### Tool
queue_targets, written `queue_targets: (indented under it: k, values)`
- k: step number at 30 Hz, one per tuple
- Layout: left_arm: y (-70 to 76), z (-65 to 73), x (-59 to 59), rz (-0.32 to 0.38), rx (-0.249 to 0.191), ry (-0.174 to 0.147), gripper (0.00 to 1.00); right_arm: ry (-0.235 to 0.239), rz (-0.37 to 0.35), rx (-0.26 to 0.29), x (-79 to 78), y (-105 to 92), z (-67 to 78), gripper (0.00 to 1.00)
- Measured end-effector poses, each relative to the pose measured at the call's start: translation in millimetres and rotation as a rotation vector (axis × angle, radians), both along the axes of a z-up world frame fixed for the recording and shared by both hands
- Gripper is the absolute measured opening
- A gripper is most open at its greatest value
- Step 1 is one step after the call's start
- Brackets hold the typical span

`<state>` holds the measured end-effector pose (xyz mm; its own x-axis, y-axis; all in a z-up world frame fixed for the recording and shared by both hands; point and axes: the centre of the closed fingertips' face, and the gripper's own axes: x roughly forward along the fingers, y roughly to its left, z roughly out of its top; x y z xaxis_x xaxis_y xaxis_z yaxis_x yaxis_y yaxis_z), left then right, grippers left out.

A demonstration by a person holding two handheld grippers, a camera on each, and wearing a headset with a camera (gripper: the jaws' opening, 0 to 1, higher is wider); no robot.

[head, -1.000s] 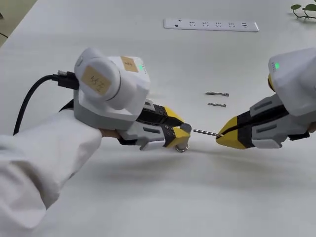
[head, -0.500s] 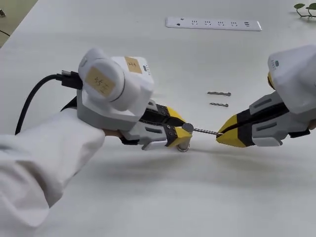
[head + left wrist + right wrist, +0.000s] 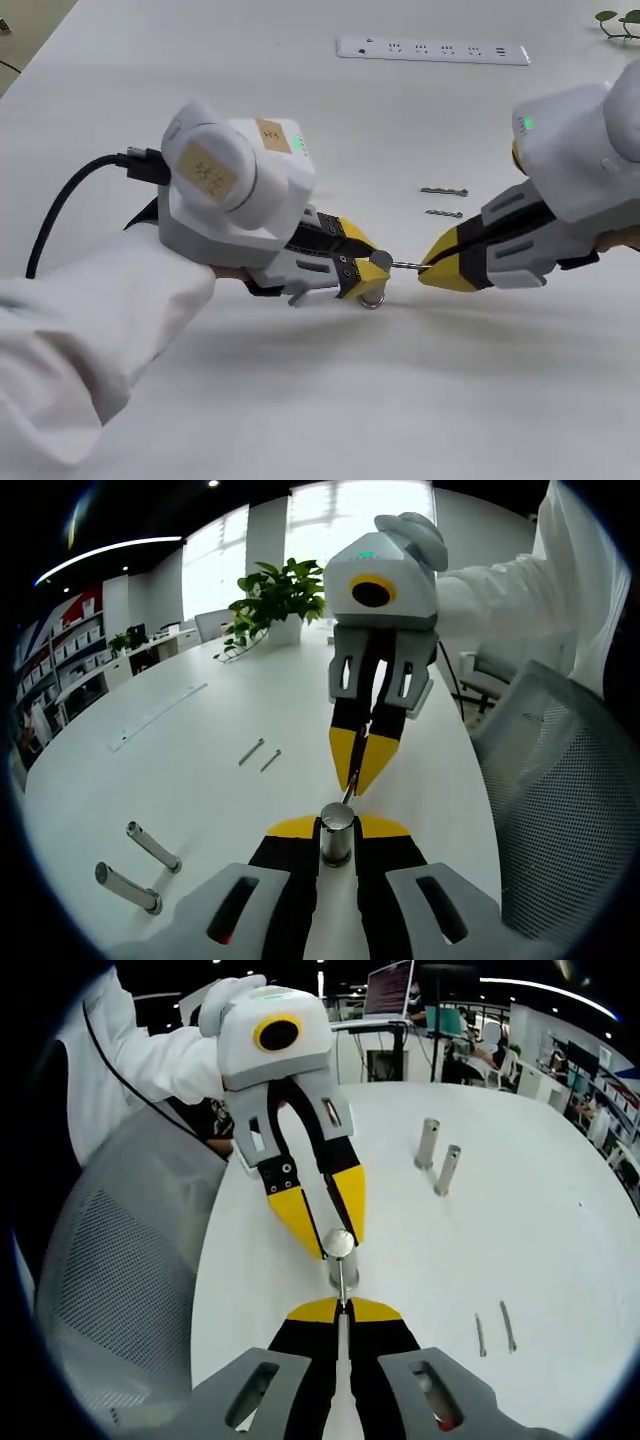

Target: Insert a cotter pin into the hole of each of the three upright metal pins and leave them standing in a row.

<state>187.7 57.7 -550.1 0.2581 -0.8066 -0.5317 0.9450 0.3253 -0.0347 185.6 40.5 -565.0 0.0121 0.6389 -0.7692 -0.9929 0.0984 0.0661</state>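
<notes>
My left gripper is shut on an upright metal pin whose base rests on the table; the same metal pin stands between its yellow jaws. My right gripper is shut on a thin cotter pin, held level. The tip of the cotter pin reaches the head of the metal pin; I cannot tell if it is inside the hole. Two more metal pins stand side by side further off. Two spare cotter pins lie on the table.
A white power strip lies at the table's far edge and a plant at the far right corner. A black cable trails from the left gripper. A mesh chair stands beside the table.
My right gripper has moved left with the cotter pin, so less of the pin shows between the two grippers. The left gripper and its metal pin have stayed put.
</notes>
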Motion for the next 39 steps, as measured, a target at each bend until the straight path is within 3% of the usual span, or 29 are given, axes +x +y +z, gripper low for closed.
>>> queue_targets:
  k: [8,16,19,39]
  values:
    - [-0.2,-0.3,-0.4,0.003,-0.001,0.008,0.10,-0.001,0.034,0.011,1.3,14.9,-0.7,0.00]
    - [-0.7,-0.4,-0.9,0.000,0.006,0.005,0.10,-0.009,0.056,0.020,0.6,16.4,-0.3,0.00]
    - [-0.8,-0.3,-1.1,0.004,0.005,0.005,0.10,-0.030,0.052,0.014,3.2,14.8,-0.7,0.09]
    - [-0.3,-0.5,-1.3,0.001,0.015,-0.010,0.10,-0.016,0.017,0.047,1.8,8.2,5.9,0.00]
